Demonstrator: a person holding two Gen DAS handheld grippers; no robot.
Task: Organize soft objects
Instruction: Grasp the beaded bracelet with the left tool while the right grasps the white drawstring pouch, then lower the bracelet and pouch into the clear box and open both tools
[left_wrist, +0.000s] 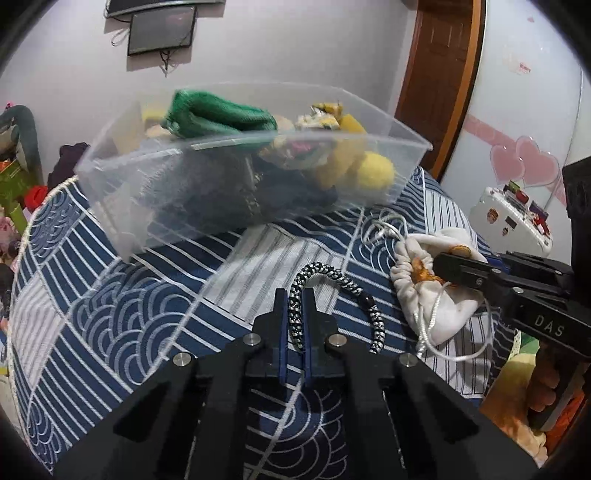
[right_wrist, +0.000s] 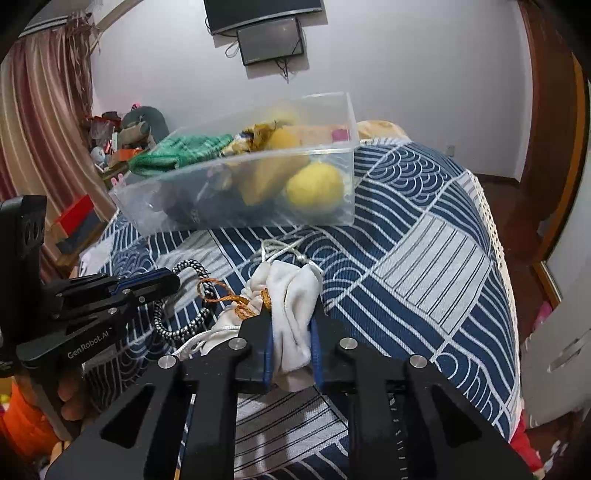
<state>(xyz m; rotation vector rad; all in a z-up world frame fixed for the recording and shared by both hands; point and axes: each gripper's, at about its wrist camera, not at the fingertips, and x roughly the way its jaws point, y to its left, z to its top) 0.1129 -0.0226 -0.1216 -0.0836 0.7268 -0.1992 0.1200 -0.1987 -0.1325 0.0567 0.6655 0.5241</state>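
The left gripper (left_wrist: 295, 295) reaches forward low over the quilted blue-and-white bedspread (left_wrist: 122, 314), its two fingers drawn together on one side of a black-and-white braided cord loop (left_wrist: 334, 273). The loop arcs out past the fingertips and trails down to the right across the bedspread. In the right wrist view the left gripper (right_wrist: 173, 278) comes in from the left, level with the bed, with the cord (right_wrist: 166, 325) hanging in a curve from its tips.

To the right of the cord lies a white drawstring pouch (left_wrist: 439, 299), crumpled, with orange stitching at its gathered mouth and thin white strings looping around it. The right gripper (right_wrist: 291, 321) points forward and slightly down, its fingers closed on the pouch's (right_wrist: 291, 306) soft body so the fabric bunches between the blue pads.

Behind both, at the far part of the bed, sits a clear plastic bin (left_wrist: 369, 192) filled with soft things: a green knitted piece (left_wrist: 221, 114), a yellow plush ball (left_wrist: 373, 171) and dark fabric at the bottom.
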